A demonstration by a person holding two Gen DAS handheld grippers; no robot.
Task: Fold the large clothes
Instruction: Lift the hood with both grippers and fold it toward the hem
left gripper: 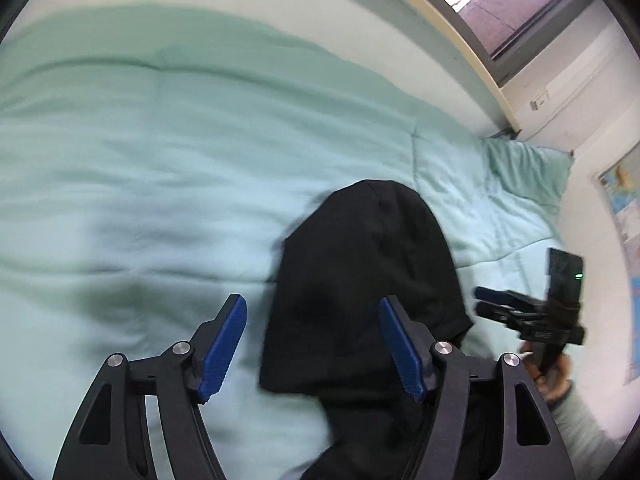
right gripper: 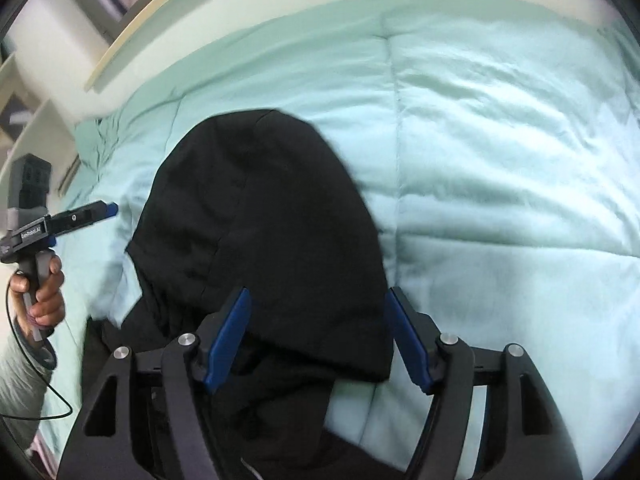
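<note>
Black garment (right gripper: pixel 264 216) on green quilt (right gripper: pixel 500 160), hood end pointing away toward the wall, long axis running from the cameras to that rounded tip. Left gripper (left gripper: pixel 312 340) and right gripper (right gripper: pixel 316 336) poised above it, jaws wide apart, holding nothing. Best next: pinch near-side edges evenly, likely folding along that axis.

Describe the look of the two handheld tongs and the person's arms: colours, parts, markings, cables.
Both tongs, left and right, have black angular linkage frames, silver pivot bolts and ribbed blue pads. The left handle is grey with white lettering and a thin black cable. Sleeves are pale grey.
</note>
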